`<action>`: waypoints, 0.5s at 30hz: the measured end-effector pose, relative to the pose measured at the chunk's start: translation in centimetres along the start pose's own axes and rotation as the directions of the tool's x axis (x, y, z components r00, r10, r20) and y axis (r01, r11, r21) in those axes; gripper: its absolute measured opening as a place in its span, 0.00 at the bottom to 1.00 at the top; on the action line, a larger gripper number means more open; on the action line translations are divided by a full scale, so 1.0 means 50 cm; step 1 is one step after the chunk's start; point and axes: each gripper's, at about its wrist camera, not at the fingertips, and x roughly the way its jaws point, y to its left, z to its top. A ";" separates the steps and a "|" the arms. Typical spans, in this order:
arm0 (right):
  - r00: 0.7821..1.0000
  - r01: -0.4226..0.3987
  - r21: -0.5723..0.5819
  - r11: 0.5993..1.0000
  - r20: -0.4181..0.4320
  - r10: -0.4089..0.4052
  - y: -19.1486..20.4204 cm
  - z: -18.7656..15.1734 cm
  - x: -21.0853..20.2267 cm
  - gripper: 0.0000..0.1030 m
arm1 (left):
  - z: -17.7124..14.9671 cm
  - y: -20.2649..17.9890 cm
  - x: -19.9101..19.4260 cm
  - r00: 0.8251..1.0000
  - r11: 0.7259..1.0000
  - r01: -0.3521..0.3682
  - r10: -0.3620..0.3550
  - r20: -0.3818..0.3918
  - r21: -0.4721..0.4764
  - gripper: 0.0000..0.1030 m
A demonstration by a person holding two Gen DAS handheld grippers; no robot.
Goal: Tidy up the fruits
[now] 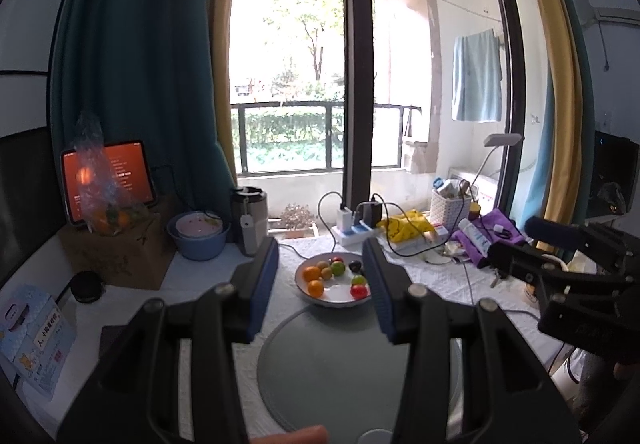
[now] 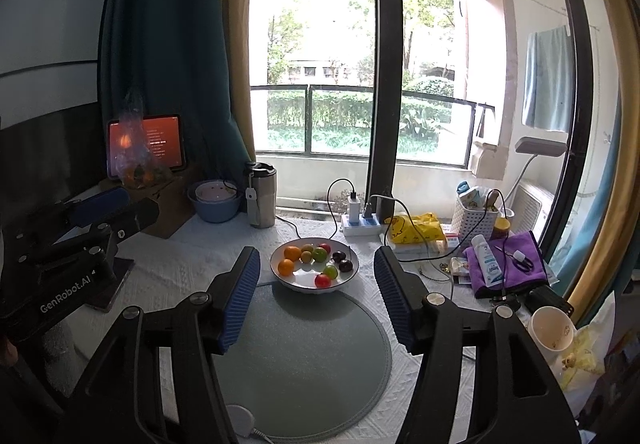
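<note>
A white bowl [image 1: 340, 299] [image 2: 280, 276] stands on the white table beyond a round grey mat [image 1: 340, 364] [image 2: 304, 356]. It holds several small fruits: two oranges [image 2: 292, 253], green ones [image 2: 319, 254], red ones [image 2: 322, 280] and dark plums [image 2: 345, 265]. My left gripper [image 1: 320, 280] is open and empty, above the mat, short of the bowl. My right gripper [image 2: 316, 280] is open and empty, also above the mat facing the bowl. Each gripper shows in the other's view, at the side [image 1: 560, 268] [image 2: 80, 228].
A blue basin [image 2: 214, 200], a steel tumbler [image 2: 262, 196], a power strip with cables [image 2: 360, 224], a yellow bag [image 2: 416, 228], a white basket [image 2: 476, 212], a purple cloth [image 2: 508, 264], a white cup [image 2: 552, 328] and a tablet on a cardboard box [image 1: 108, 180] ring the table.
</note>
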 end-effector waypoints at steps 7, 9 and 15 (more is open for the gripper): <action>1.000 0.002 0.003 1.000 0.001 -0.002 -0.002 0.000 -0.001 0.61 | 0.002 -0.002 -0.002 1.000 1.000 -0.002 0.002 0.005 -0.003 0.44; 1.000 0.003 0.008 1.000 0.003 -0.003 -0.003 0.000 -0.002 0.61 | 0.002 -0.003 -0.002 1.000 1.000 0.000 0.000 0.004 -0.001 0.44; 1.000 0.006 0.010 1.000 0.003 -0.006 -0.004 0.000 -0.001 0.61 | 0.004 -0.008 -0.005 1.000 1.000 0.003 -0.003 0.004 0.000 0.44</action>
